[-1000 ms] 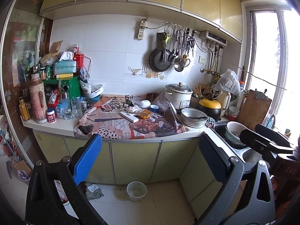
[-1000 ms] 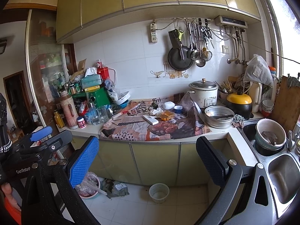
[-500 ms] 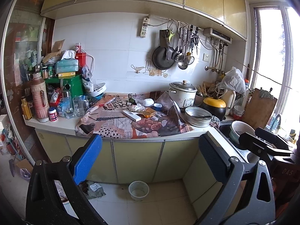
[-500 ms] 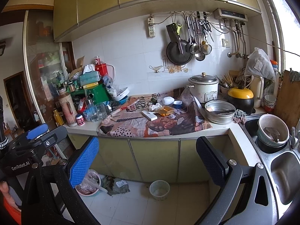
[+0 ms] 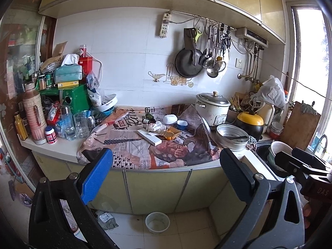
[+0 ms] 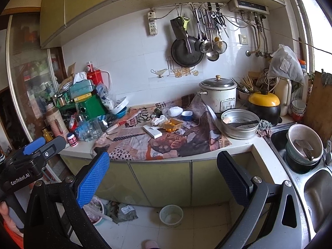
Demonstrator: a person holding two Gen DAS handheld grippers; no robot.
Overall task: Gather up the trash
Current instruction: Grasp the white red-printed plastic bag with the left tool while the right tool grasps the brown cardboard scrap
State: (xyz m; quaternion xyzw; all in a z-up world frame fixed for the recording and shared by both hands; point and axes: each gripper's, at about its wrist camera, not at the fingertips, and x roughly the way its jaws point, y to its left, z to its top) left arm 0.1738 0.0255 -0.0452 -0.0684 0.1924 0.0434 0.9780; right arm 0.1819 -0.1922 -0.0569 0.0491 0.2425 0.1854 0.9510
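Note:
Trash lies on a newspaper-covered counter (image 5: 132,151): crumpled white paper (image 5: 154,127) (image 6: 158,121), an orange carton (image 5: 171,133) (image 6: 172,124), a flat white box (image 5: 149,137) (image 6: 152,132) and a white paper cup liner (image 5: 169,119) (image 6: 175,110). My left gripper (image 5: 166,178) is open and empty, held well short of the counter. My right gripper (image 6: 162,177) is open and empty too, also in front of the cabinets. Each gripper shows at the edge of the other's view.
Bottles, glasses (image 5: 79,124) and a green box (image 5: 75,98) crowd the counter's left. A rice cooker (image 5: 212,108), steel pan (image 5: 232,138) and yellow-lidded pot (image 6: 264,106) stand right, beside the sink (image 6: 311,178). On the floor are a small white bucket (image 6: 171,214) and a wrapper (image 6: 124,212).
Both grippers have moved closer to the counter and slightly upward; the counter looms larger in both views. Both stay open and empty.

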